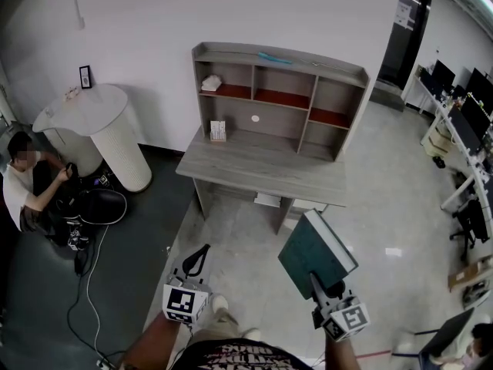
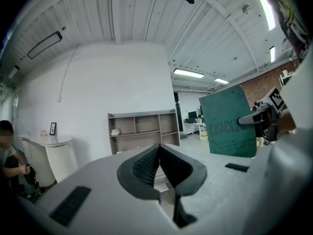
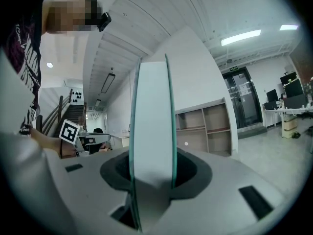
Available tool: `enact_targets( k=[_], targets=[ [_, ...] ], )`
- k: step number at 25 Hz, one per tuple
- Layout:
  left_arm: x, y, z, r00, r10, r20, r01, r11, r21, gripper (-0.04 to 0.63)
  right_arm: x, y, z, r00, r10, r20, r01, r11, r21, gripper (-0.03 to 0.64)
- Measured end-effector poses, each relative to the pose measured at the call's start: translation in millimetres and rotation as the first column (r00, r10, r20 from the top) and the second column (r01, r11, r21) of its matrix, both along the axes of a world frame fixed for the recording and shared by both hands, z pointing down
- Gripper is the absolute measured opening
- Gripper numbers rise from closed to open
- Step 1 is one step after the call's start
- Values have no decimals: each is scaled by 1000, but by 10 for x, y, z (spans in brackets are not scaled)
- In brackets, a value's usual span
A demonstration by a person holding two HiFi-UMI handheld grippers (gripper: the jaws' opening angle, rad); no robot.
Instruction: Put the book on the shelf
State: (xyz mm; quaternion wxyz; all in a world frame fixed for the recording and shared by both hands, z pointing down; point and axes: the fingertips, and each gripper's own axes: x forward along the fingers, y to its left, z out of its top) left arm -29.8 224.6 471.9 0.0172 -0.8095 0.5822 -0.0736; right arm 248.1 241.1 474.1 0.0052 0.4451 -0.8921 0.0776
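Observation:
A thick book with a dark green cover (image 1: 314, 253) stands upright in my right gripper (image 1: 317, 285), which is shut on its lower edge. In the right gripper view its white page block (image 3: 152, 131) fills the middle between the jaws. From the left gripper view the same book (image 2: 230, 124) shows at the right. My left gripper (image 1: 202, 254) hangs low at the left, shut with nothing in it; its black pads (image 2: 157, 163) meet. The grey wooden shelf unit (image 1: 281, 99) sits on a desk (image 1: 262, 168) against the white wall, well ahead of both grippers.
A small white object (image 1: 211, 83) lies in the shelf's upper left compartment and a small box (image 1: 218, 130) stands below it. A round white counter (image 1: 100, 133) and a seated person (image 1: 27, 187) are at the left. Office desks with monitors (image 1: 462, 114) line the right.

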Motion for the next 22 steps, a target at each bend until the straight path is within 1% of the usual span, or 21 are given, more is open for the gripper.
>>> enact_targets(
  k=[3,11,16,19,22],
  targets=[
    [-19,-85,45,1000,2,5,-2,1000,-13,6,-27,-86,10,1000,1,9,-1,1000,-7,161],
    [-92,-450,114,1000,25,11,-24,999,-37,6,-207,-419,-15,998,-2,66,3,1000,-16,161],
    [-153,-740,132,999,44,7,-44,998,-41,6,-294,-652,29,999,7,51,-5,1000,-25,161],
    [-215,-914,130,998,55,1,-55,997,-48,6,-395,-822,-19,997,22,75,-19,999,-38,161],
    [-304,-1064,178,998,66,-6,-66,996,-54,6,-500,-970,-6,998,11,64,-9,999,-30,161]
  ],
)
